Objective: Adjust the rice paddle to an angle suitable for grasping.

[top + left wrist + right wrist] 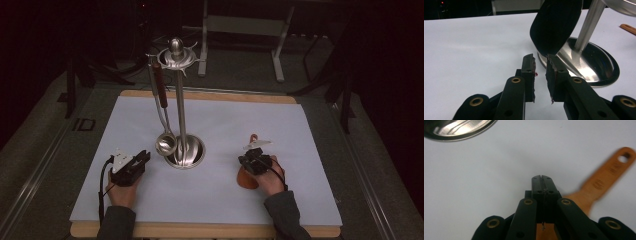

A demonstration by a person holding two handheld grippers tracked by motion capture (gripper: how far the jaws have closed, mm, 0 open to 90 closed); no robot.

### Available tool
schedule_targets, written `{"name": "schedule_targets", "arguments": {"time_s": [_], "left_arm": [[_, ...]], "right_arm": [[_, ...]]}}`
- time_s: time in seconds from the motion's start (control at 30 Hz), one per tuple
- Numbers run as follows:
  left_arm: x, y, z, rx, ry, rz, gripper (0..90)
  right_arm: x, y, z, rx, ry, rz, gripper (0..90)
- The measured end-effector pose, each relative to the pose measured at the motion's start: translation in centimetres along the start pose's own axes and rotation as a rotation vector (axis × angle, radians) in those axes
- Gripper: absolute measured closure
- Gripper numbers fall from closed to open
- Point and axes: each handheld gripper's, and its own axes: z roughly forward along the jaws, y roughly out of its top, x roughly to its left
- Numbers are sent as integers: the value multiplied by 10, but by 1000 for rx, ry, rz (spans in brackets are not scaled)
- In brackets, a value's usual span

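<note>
A steel utensil stand rises from a round base near the middle of the white table top. A ladle hangs from its top ring, bowl just above the base. My left gripper rests left of the base, and its jaws stand slightly apart with nothing between them. In the left gripper view the gripper points at the dark ladle bowl and the stand's base. My right gripper hovers over a wooden spatula lying flat. Its gripper is shut, with the spatula beneath it.
The white sheet covers a wooden board whose edges show at front and back. Dark floor and metal frame legs lie beyond the far edge. Open white surface spreads between and behind the two grippers.
</note>
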Motion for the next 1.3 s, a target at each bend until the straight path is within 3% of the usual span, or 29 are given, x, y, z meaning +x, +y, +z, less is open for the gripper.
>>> {"name": "schedule_targets", "arguments": {"time_s": [0.17,0.57,0.83,1.07,1.3], "left_arm": [[-1,0,0,5,-4,4,770],[-1,0,1,8,-2,11,770],[-1,0,1,7,-2,10,770],[-1,0,0,5,-3,7,770],[-1,0,0,7,-4,10,767]], "right_arm": [[3,0,14,39,0,0,900],[1,-15,-5,75,35,-22,900],[-11,-25,-17,89,32,-11,899],[-24,-8,-25,66,-9,-28,804],[-36,6,-14,75,-34,-1,752]]}}
